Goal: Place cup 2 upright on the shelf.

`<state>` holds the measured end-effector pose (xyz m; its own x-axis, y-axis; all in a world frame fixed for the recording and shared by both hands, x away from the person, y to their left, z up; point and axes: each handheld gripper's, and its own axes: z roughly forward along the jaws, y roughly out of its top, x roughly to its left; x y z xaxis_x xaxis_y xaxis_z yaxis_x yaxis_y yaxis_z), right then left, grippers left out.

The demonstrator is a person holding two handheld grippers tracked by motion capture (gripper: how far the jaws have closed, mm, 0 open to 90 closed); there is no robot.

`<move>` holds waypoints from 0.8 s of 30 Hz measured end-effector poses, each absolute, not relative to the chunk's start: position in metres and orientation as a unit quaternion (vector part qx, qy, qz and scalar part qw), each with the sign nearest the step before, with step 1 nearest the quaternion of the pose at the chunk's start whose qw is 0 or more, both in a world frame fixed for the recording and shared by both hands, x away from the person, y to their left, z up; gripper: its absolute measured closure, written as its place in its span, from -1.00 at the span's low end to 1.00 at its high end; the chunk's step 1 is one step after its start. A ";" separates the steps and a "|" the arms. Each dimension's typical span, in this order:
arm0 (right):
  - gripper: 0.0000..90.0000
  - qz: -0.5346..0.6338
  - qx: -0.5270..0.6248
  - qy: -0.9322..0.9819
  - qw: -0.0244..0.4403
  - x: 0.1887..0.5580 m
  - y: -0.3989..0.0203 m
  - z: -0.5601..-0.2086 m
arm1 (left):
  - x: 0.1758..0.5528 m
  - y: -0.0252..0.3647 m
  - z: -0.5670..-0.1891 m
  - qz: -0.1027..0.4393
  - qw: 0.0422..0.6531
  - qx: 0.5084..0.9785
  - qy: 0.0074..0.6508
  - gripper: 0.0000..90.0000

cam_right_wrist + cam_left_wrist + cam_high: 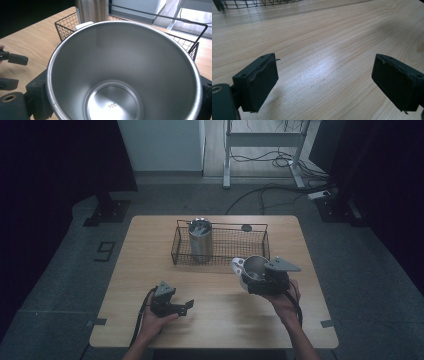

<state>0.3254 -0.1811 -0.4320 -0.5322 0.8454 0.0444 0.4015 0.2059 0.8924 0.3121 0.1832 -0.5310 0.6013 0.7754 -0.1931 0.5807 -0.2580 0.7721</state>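
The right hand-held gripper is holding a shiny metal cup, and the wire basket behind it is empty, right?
Not quite. The right hand-held gripper does hold the metal cup, but the wire basket isn't empty: the high view shows a tall metal tumbler standing in it.

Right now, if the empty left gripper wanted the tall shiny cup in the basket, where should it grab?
Probably the tall cup's bare middle, coming from above the wire basket: it stands upright and its round side rises over the wire wall. Left gripper is open.

High view looks down; claw cameras sit close, sharing the wire basket (220,242)
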 end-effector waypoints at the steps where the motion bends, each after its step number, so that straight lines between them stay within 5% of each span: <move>1: -0.85 0.468 0.421 0.740 0.237 0.326 -0.181 -0.431 | 0.312 0.183 -0.531 0.114 0.430 0.784 0.433 -0.84; 24: -0.85 0.472 0.423 0.738 0.232 0.344 -0.184 -0.414 | 0.312 0.182 -0.532 0.111 0.427 0.786 0.433 -0.83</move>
<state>0.3444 -0.1836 -0.4142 -0.5341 0.8435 0.0568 0.4056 0.1968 0.8926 0.3120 0.1822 -0.5318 0.5998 0.7759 -0.1956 0.5863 -0.2597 0.7674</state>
